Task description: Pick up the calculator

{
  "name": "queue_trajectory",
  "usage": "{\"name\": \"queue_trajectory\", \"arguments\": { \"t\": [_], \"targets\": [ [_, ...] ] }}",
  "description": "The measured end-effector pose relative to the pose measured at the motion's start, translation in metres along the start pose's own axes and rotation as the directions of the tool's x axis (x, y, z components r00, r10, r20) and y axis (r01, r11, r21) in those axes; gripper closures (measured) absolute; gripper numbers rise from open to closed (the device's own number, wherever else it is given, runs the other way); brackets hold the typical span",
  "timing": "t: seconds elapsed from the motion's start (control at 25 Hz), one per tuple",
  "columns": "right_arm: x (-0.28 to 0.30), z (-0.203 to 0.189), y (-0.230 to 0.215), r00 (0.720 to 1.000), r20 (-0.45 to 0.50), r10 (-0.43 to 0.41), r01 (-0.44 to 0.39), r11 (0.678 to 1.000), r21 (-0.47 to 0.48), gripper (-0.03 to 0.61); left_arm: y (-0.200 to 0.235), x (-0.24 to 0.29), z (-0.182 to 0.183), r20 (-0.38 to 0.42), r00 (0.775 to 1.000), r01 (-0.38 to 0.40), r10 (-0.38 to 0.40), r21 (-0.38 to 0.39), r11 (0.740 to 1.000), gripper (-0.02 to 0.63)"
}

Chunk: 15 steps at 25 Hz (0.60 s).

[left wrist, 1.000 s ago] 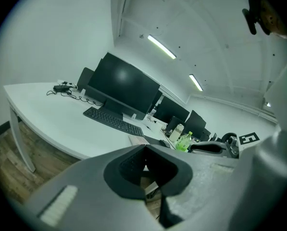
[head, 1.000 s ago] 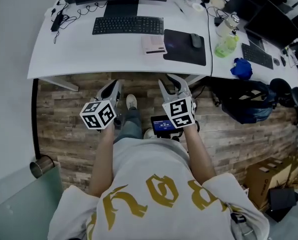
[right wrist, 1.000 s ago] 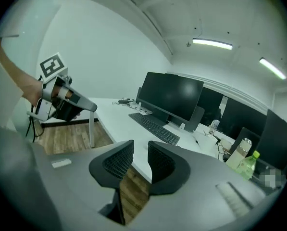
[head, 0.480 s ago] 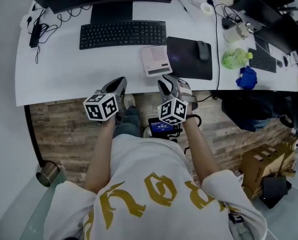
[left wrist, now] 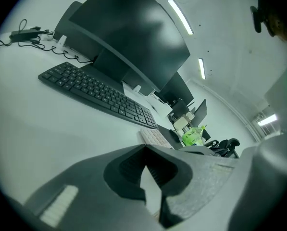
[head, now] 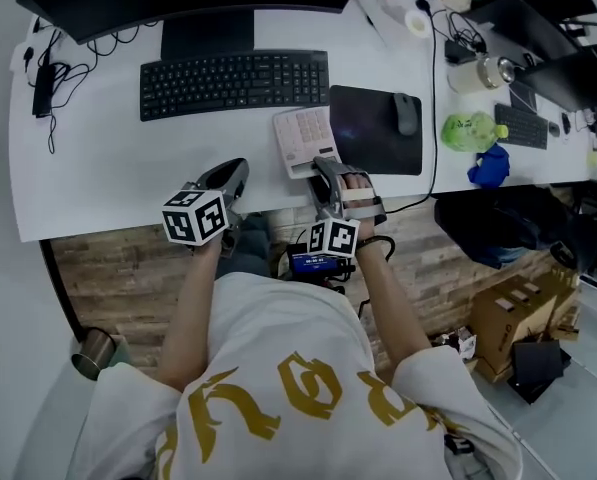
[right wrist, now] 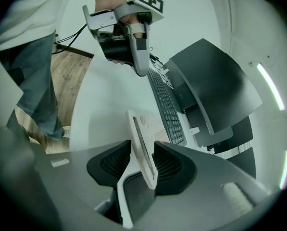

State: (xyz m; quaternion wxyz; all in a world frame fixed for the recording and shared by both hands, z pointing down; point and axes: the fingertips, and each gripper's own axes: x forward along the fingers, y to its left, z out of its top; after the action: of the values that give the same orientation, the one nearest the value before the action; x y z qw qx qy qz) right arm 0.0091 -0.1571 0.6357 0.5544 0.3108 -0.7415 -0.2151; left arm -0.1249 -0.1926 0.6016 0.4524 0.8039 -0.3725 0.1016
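Note:
The calculator (head: 300,136) is pale with light keys and lies on the white desk (head: 108,188), between the keyboard and the mouse pad. My right gripper (head: 324,164) is at its near edge. In the right gripper view the calculator's thin edge (right wrist: 142,143) stands between the two pads, which press it from both sides. My left gripper (head: 232,171) hovers over the desk's front edge, left of the calculator, shut with nothing in it. Its tips meet in the left gripper view (left wrist: 145,148), where the calculator (left wrist: 155,137) lies beyond, to the right.
A black keyboard (head: 233,83) and a monitor stand behind the calculator. A dark mouse pad (head: 370,133) with a mouse (head: 405,114) lies right of it. A green bottle (head: 468,128), cables and other gear sit on the desk's right. Wooden floor lies below the desk edge.
Both grippers moved forward from above the floor to the desk. The right gripper reached the calculator's near edge and closed around it.

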Motion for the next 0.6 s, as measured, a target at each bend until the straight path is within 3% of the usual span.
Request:
{"name": "queue_trajectory", "arguments": {
  "t": [0.44, 0.6],
  "targets": [
    [0.012, 0.000, -0.001, 1.000, -0.006, -0.004, 0.004, 1.000, -0.029, 0.454, 0.007, 0.005, 0.010, 0.004, 1.000, 0.010, -0.010, -0.009, 1.000, 0.614],
    [0.005, 0.004, -0.011, 1.000, 0.006, -0.008, 0.008, 0.999, 0.052, 0.473, 0.008, 0.002, 0.013, 0.013, 1.000, 0.019, -0.018, -0.017, 1.000, 0.614]
  ]
}}
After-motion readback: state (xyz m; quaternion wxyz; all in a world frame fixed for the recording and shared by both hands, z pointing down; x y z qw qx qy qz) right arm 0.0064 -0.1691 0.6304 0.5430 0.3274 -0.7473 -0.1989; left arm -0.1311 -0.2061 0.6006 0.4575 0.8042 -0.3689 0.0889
